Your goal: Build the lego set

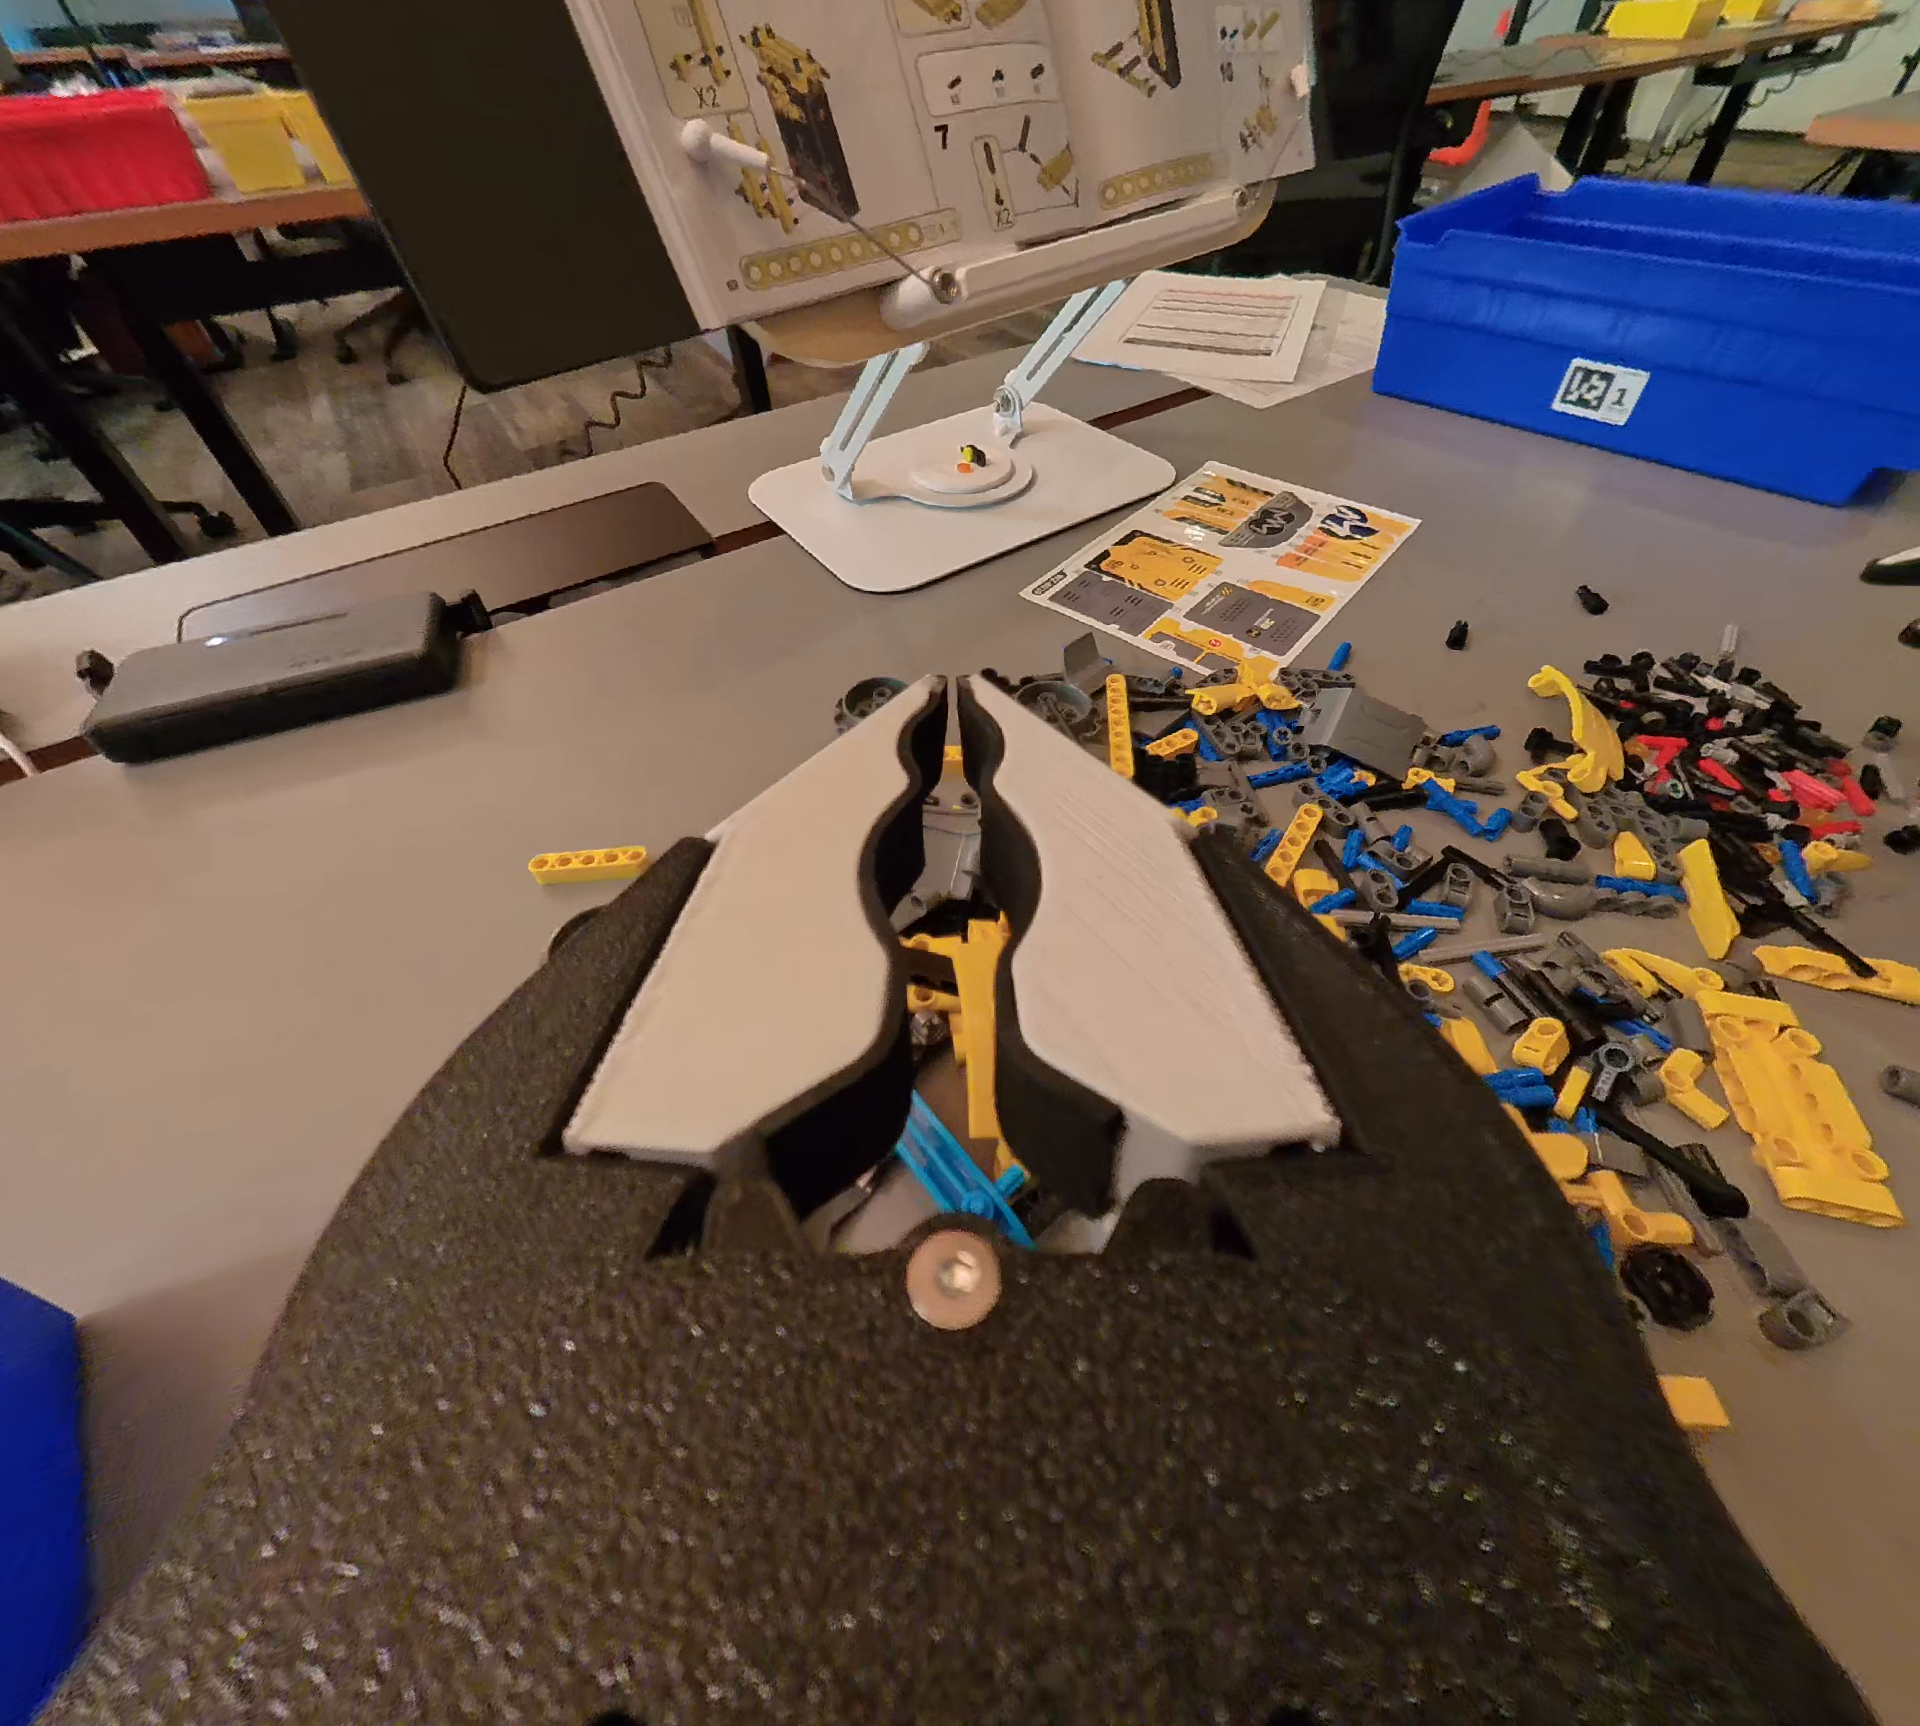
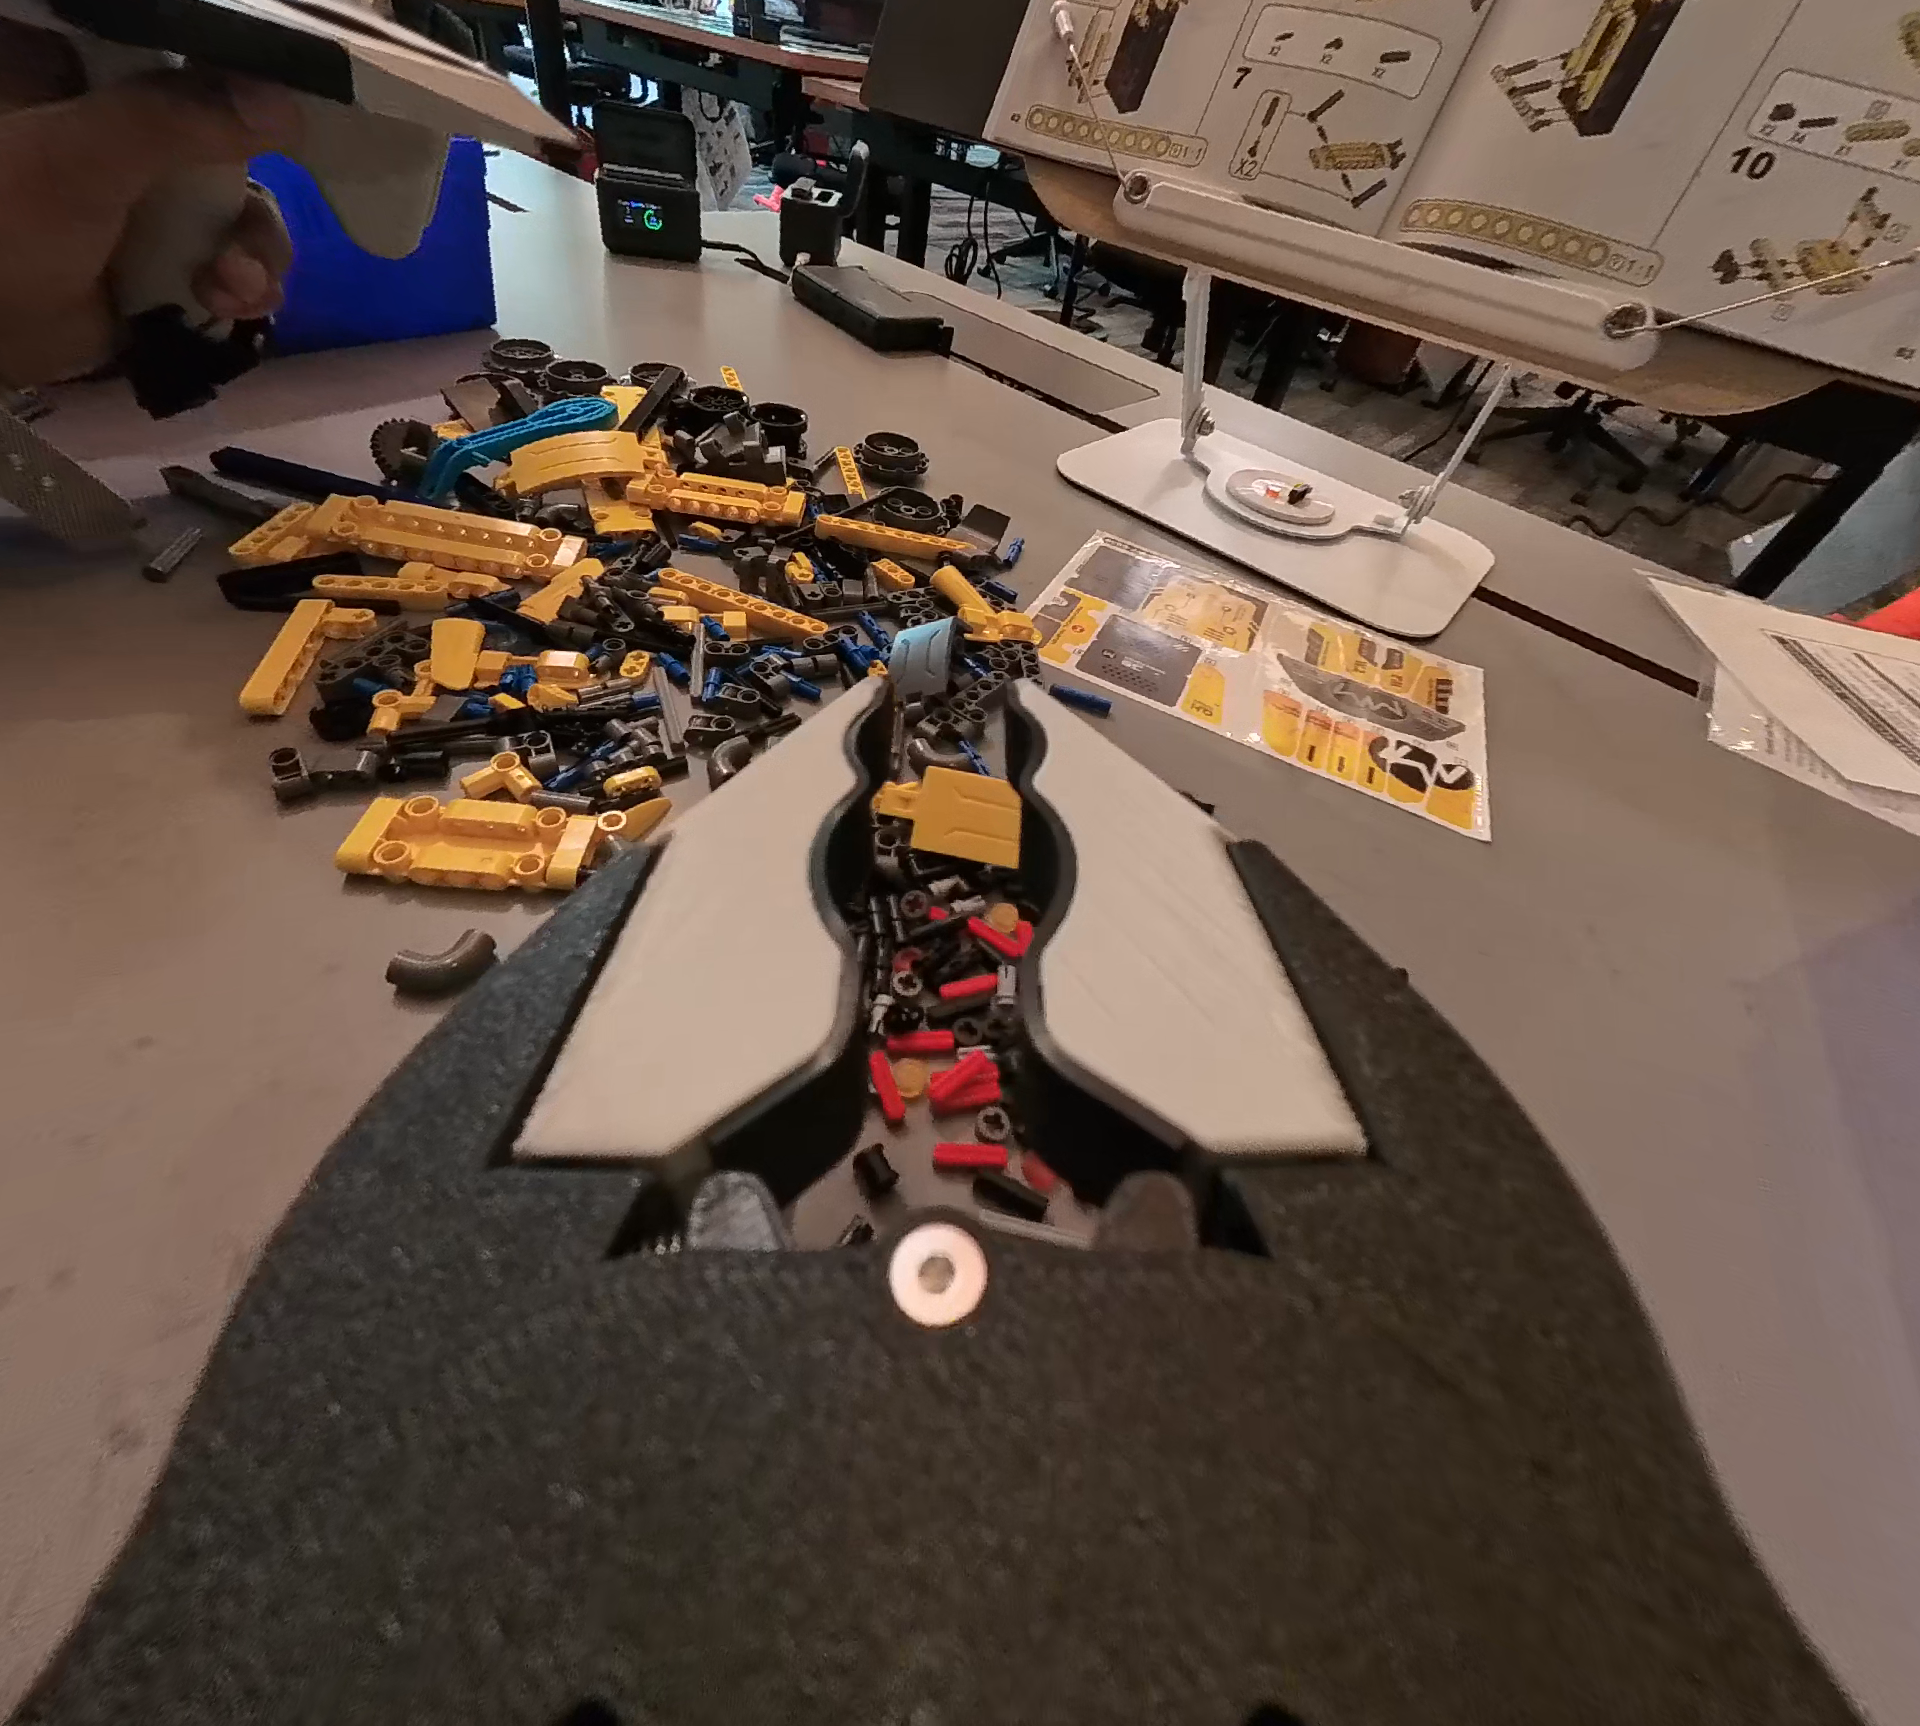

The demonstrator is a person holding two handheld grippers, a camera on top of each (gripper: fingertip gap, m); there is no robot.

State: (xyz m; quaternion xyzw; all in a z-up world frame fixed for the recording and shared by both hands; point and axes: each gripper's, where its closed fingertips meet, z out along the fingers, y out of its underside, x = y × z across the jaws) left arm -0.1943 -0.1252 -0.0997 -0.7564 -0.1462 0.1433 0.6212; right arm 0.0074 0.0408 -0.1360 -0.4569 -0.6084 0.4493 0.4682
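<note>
A pile of yellow, black, blue, grey and red building pieces lies on the grey table. My left gripper hovers over the pile's left end with its tips almost touching. Nothing shows pinched between the tips. A yellow beam and a blue piece of the pile show in the gap behind the tips. My right gripper is open and empty above the pile. A yellow panel and red and black pins show between its jaws. A hand holds the left gripper, whose grey finger shows at upper left.
An open instruction booklet rests on a white stand at the back. A sticker sheet lies before it. A blue bin stands at back right, a black adapter at left. One yellow beam lies apart. Across from one pair of fingers to the other is roughly 25 cm. The blue piece is about 11 cm from my left fingertips.
</note>
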